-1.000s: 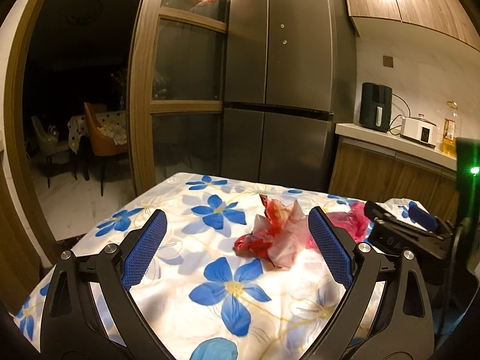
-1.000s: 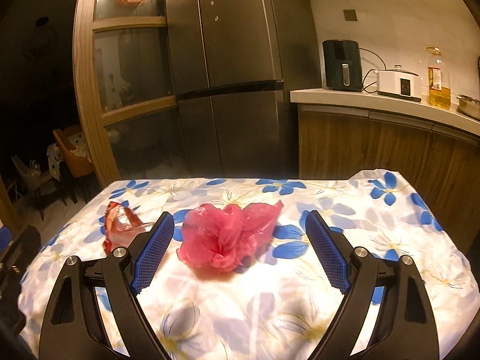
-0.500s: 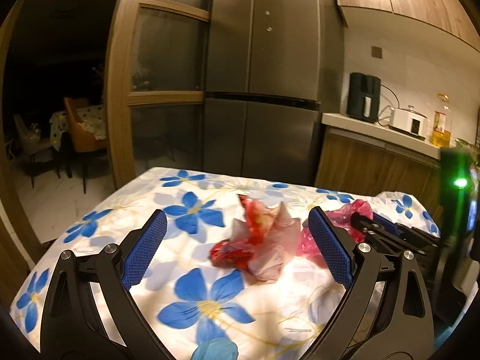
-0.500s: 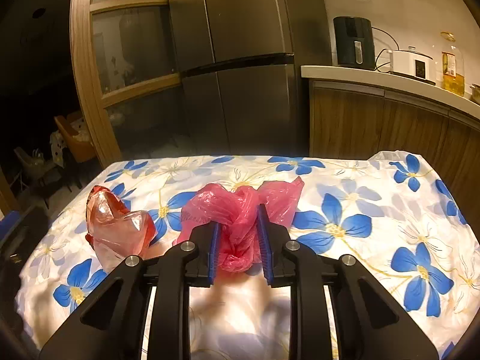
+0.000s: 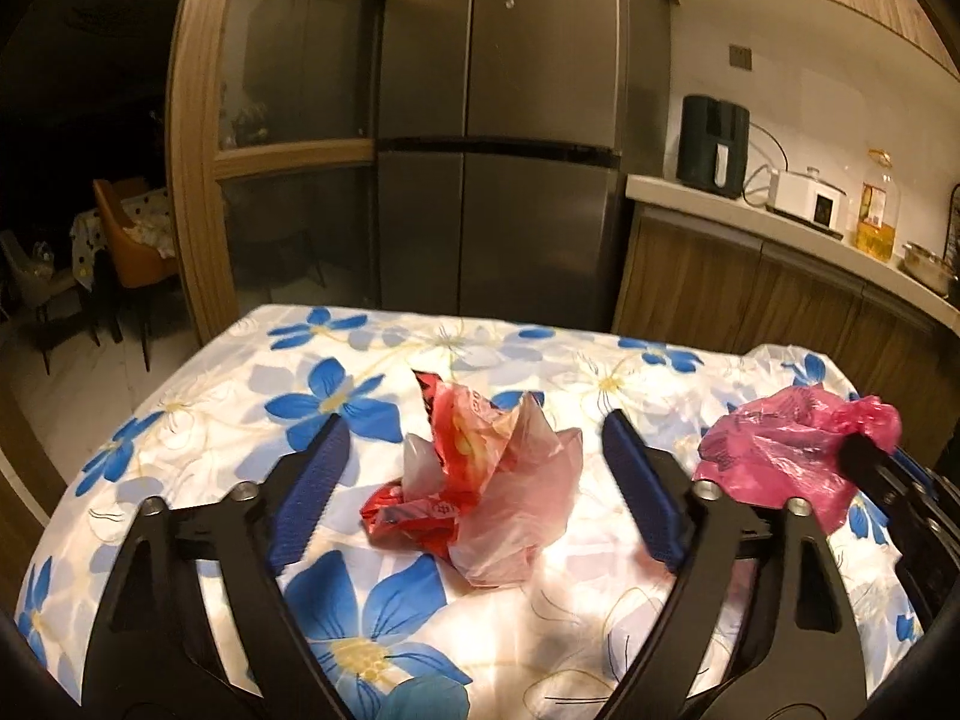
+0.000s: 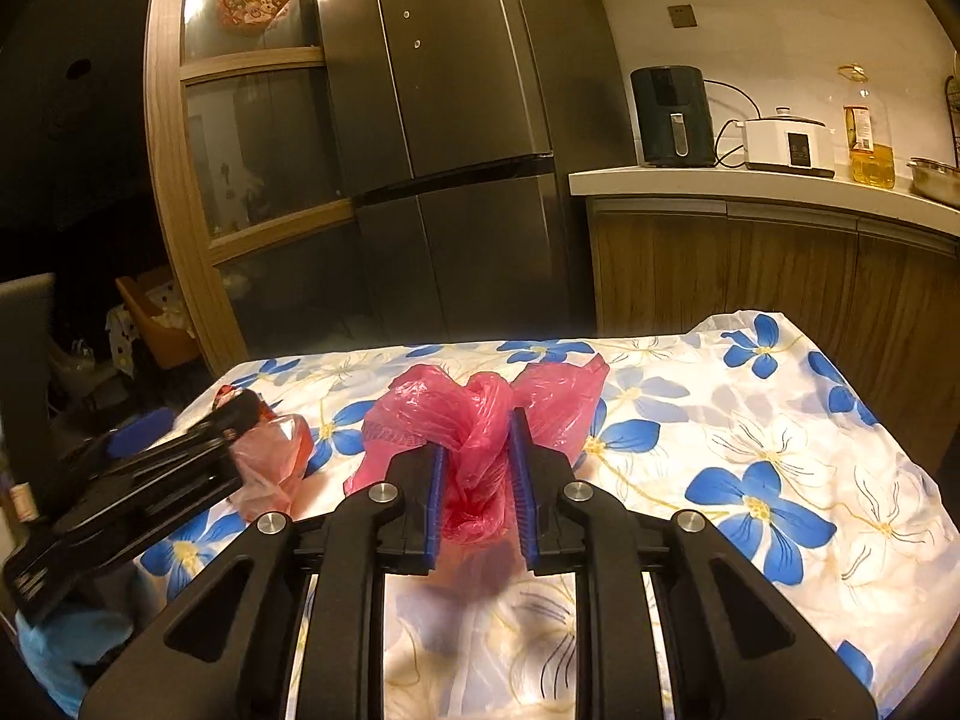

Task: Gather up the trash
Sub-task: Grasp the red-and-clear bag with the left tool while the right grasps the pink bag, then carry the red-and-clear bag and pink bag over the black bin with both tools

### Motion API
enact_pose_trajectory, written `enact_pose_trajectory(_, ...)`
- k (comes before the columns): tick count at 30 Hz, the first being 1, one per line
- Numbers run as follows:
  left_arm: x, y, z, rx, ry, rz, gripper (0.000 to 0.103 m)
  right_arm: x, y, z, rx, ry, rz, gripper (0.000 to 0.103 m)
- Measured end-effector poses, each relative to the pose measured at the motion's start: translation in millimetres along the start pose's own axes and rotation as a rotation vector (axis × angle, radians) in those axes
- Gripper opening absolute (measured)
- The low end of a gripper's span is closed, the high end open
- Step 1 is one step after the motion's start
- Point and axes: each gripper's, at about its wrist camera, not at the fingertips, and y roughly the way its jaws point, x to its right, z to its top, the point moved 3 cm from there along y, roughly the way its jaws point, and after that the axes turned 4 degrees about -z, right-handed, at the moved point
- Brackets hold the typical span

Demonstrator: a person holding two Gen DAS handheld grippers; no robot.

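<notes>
A crumpled red and clear plastic bag [image 5: 480,480] lies on the flowered tablecloth [image 5: 240,420]. My left gripper [image 5: 471,426] straddles it with the jaws closing. Both blue pads stand clear of the plastic on either side. To its right, a pink plastic bag [image 5: 780,456] is bunched up. My right gripper [image 6: 478,438] is shut on the middle of this pink bag [image 6: 432,408], which bulges above the pads. In the right wrist view the left gripper's fingers [image 6: 234,414] reach over the red bag [image 6: 270,462].
A steel fridge [image 5: 498,180] stands behind the table. A wooden counter [image 6: 750,186] at the right holds an air fryer, a white cooker and an oil bottle. A dark room with an orange chair [image 5: 132,240] opens at the left. A blue-gloved hand [image 6: 60,642] shows low left.
The right gripper closed on the pink bag and drew back a little with it. The left gripper moved forward around the red bag and its jaws narrowed.
</notes>
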Motion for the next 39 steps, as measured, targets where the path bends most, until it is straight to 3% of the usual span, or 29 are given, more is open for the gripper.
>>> enact_pose_trajectory(5,-2,8,-4,-0.038,-0.008,-0.007,0.067,1,-3,0,0.007,-0.010,0.004,0.021)
enact_pose_trajectory(9,2,10,-8,-0.062,0.011,-0.038,0.045,4,-7,0,0.011,-0.008,0.007,0.021)
enact_pose_trajectory(16,9,4,-12,-0.065,0.047,-0.051,0.023,8,-15,-1,0.018,0.000,0.003,0.020)
enact_pose_trajectory(24,10,-23,-14,-0.029,0.010,-0.068,0.018,17,-34,3,0.042,0.004,0.003,0.020)
enact_pose_trajectory(39,75,-105,-5,0.077,0.036,-0.147,0.018,58,-109,14,0.116,0.017,-0.043,0.019)
